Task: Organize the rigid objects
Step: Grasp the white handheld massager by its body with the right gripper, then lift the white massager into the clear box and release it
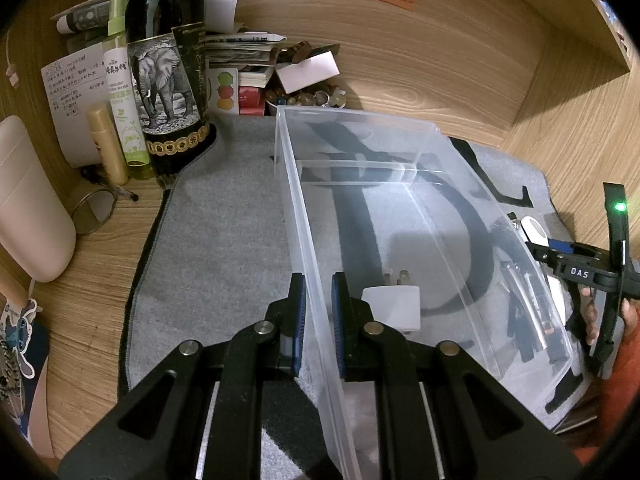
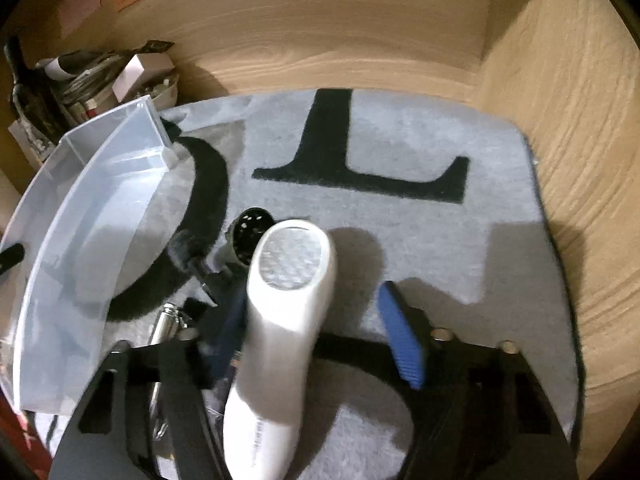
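Note:
A clear plastic bin (image 1: 404, 152) lies on the grey rug (image 1: 224, 224); it also shows in the right wrist view (image 2: 48, 264). My left gripper (image 1: 319, 300) is shut on the bin's left wall, one pad on each side. A white plug adapter (image 1: 394, 306) lies inside the bin. My right gripper (image 2: 312, 332) is open around a white handheld device (image 2: 284, 312) with a round lens face; the right pad (image 2: 400, 340) stands apart from it. A black round-headed object (image 2: 250, 236) and a silver metal piece (image 2: 164, 324) lie beside the device.
A dark bottle with an elephant label (image 1: 168, 76), a green spray bottle (image 1: 124, 92), a yellow tube (image 1: 106, 144), papers and boxes (image 1: 256, 68) crowd the back left. A pale rounded container (image 1: 28, 208) stands at left. Wooden walls (image 2: 560, 160) enclose the desk.

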Tool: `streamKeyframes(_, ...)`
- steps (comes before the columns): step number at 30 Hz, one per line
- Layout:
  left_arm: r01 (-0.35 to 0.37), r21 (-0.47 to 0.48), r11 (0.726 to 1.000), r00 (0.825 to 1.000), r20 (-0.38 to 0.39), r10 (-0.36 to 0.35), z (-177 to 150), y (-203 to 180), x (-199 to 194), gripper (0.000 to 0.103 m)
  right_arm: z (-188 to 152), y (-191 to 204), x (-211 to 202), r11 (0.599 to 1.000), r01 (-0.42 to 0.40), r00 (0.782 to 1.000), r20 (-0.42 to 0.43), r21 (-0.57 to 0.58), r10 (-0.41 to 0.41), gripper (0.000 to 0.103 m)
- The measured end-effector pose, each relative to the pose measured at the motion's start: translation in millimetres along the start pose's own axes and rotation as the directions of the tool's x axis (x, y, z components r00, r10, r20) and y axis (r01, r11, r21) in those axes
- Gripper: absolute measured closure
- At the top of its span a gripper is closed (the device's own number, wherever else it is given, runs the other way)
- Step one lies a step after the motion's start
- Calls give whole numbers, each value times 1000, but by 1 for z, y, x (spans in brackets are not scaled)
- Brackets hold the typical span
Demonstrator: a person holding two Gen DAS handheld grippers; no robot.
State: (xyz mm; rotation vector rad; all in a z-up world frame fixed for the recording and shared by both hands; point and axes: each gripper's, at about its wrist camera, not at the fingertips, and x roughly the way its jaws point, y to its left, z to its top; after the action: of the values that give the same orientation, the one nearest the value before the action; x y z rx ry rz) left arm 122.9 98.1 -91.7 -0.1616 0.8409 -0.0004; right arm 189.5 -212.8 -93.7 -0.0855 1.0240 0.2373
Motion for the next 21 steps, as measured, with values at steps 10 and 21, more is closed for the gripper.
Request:
streamKeyframes(10, 0, -5, 1000, 1000, -2, 0, 0, 0, 1, 91, -3, 5, -3, 1000, -2, 999, 45, -19, 3, 64)
streamKeyframes(21, 3, -8, 1000, 1000, 1, -3, -1, -1, 2, 91, 17, 17, -62, 998, 30, 972, 235, -51, -17, 64)
